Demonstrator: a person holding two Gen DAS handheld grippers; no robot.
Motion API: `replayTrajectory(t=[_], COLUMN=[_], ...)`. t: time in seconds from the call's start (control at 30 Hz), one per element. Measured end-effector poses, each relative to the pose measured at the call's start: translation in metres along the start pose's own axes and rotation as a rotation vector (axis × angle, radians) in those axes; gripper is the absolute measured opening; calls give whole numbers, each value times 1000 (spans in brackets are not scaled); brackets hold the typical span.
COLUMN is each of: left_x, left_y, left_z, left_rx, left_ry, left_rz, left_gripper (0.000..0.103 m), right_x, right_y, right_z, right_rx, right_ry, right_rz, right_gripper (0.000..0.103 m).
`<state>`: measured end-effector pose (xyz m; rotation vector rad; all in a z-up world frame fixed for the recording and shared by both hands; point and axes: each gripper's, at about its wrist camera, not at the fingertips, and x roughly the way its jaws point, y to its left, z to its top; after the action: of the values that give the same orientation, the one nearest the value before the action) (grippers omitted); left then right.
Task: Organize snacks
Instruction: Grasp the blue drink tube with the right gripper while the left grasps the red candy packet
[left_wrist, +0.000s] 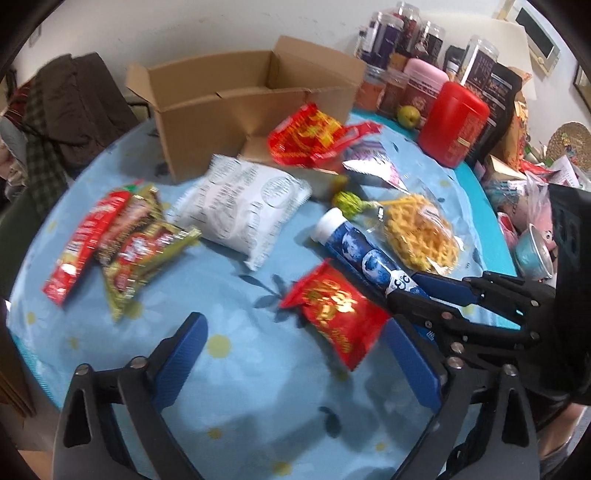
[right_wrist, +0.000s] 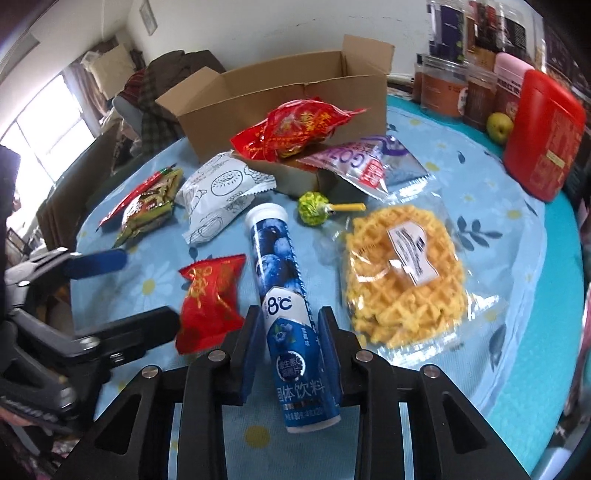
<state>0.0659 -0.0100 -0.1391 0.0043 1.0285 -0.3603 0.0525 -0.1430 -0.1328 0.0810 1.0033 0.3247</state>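
Blue tube (right_wrist: 291, 314) sits clamped in right hand-held gripper (right_wrist: 290, 354).

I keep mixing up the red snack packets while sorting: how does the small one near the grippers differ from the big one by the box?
The small red packet lies flat on the tablecloth beside the blue tube; the large red packet rests on the cardboard box flap. The small one is a plump pillow with crimped ends; the large one is bigger, crinkled and see-through in places. Both are red with gold print.
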Motion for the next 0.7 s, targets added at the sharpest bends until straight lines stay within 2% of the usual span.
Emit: replayTrajectory(t=[0.17,0.3,0.37,0.4,0.47,0.7], left_x=[18,31,34,35,35,31], left_y=[-7,-10,-13,-15,-17,-15], left_z=[4,7,8,9,10,13], left_rx=[-23,-44,-34,-24,-11,6], left_ry=[45,75,70,64,50,54], left_rz=[-37,-45,-23,-12,-12,-40], left_gripper=[84,76,66,65,53,47], right_x=[-14,-21,-24,-24,-24,-12], right_y=[-9,-16,-19,-20,-20,-17], right_z=[-17,-26,-29,-29,-29,-25], right_rx=[42,69,76,78,75,49], right_ry=[-8,-9,-10,-9,-6,22], right_rz=[-35,-30,-28,-27,-22,-24], right_gripper=[30,30,30,30,30,32])
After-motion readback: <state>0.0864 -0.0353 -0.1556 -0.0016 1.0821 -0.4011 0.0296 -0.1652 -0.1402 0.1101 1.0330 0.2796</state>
